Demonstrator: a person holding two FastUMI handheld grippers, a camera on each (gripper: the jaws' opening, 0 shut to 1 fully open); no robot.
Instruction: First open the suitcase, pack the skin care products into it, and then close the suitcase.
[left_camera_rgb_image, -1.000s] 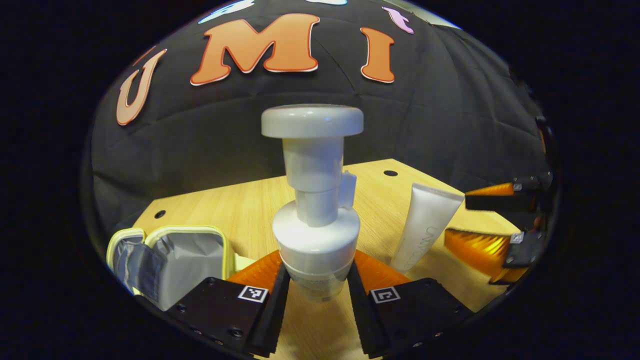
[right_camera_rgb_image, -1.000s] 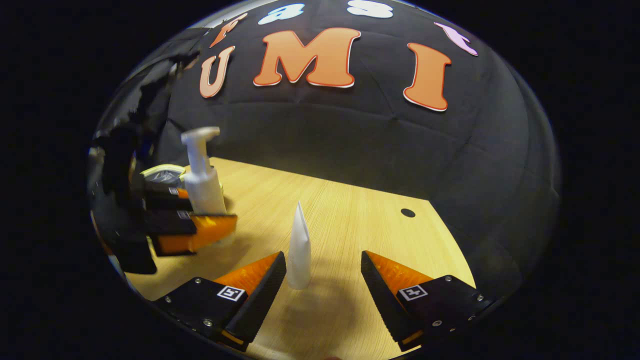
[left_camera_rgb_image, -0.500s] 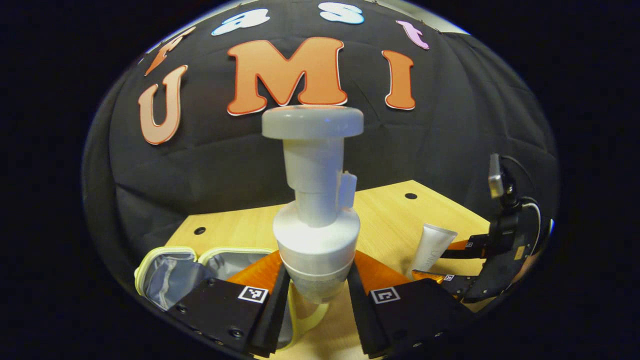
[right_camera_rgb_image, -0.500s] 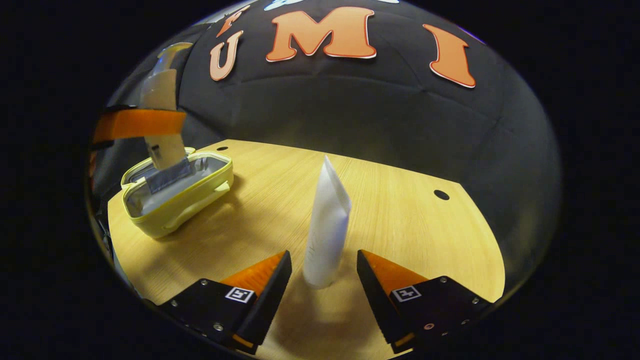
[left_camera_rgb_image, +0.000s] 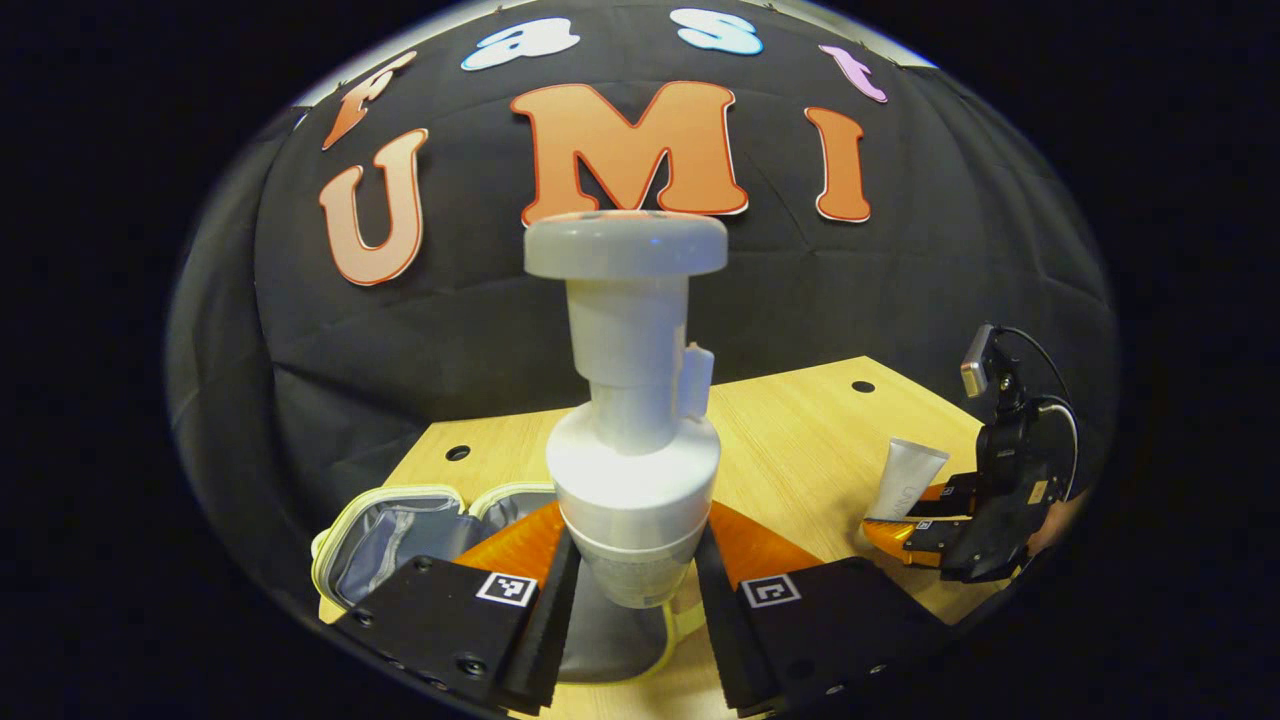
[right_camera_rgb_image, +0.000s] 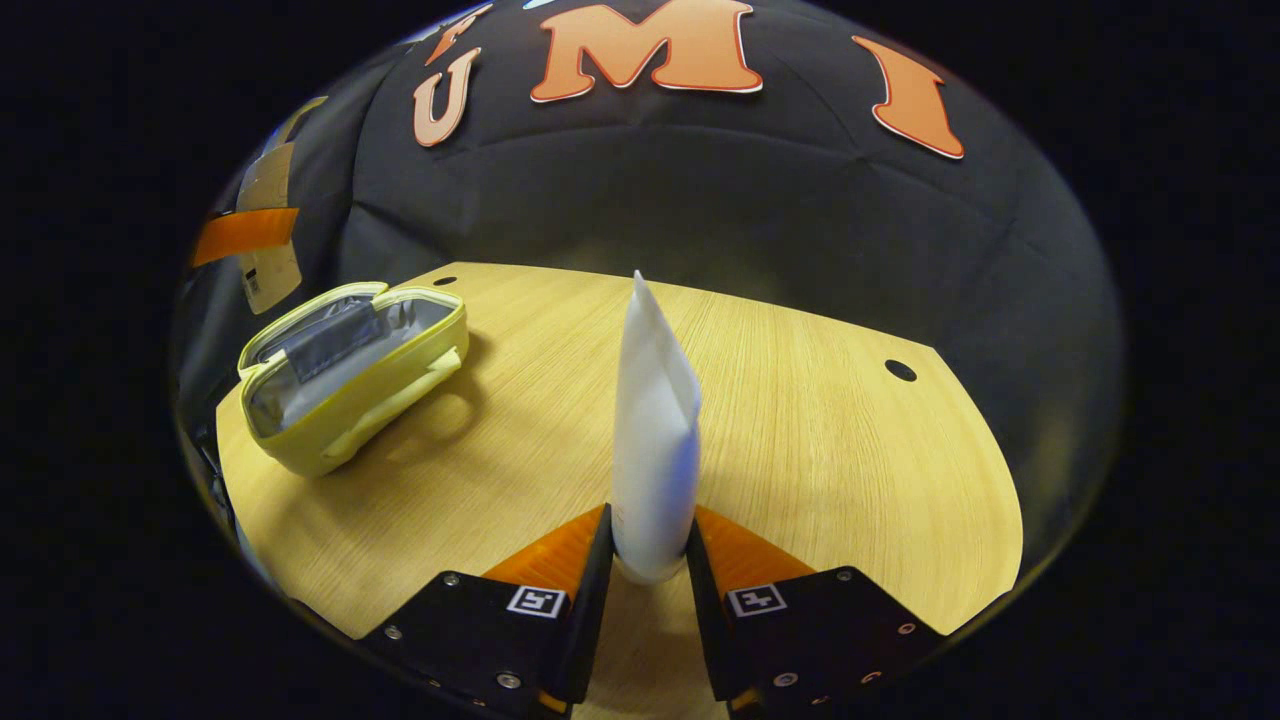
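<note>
In the left gripper view, the pump bottle (left_camera_rgb_image: 632, 420) stands upright between the left gripper (left_camera_rgb_image: 632, 615) fingers, above the open suitcase (left_camera_rgb_image: 400, 530) at seven o'clock on the table (left_camera_rgb_image: 790, 450). The tube (left_camera_rgb_image: 905, 480) sits at four o'clock. In the right gripper view, the tube stands centred, the suitcase at ten o'clock, well apart.

- A light wooden desk (right_camera_rgb_image: 820, 420) with a straight, even grain runs across the lower part of both views.
- Small round dark holes (right_camera_rgb_image: 900, 370) sit in the desk top near its far corners; another hole (left_camera_rgb_image: 458, 453) lies toward the opposite corner.
- Black cloth wall (right_camera_rgb_image: 700, 200), creased in soft folds, rises behind the desk.
</note>
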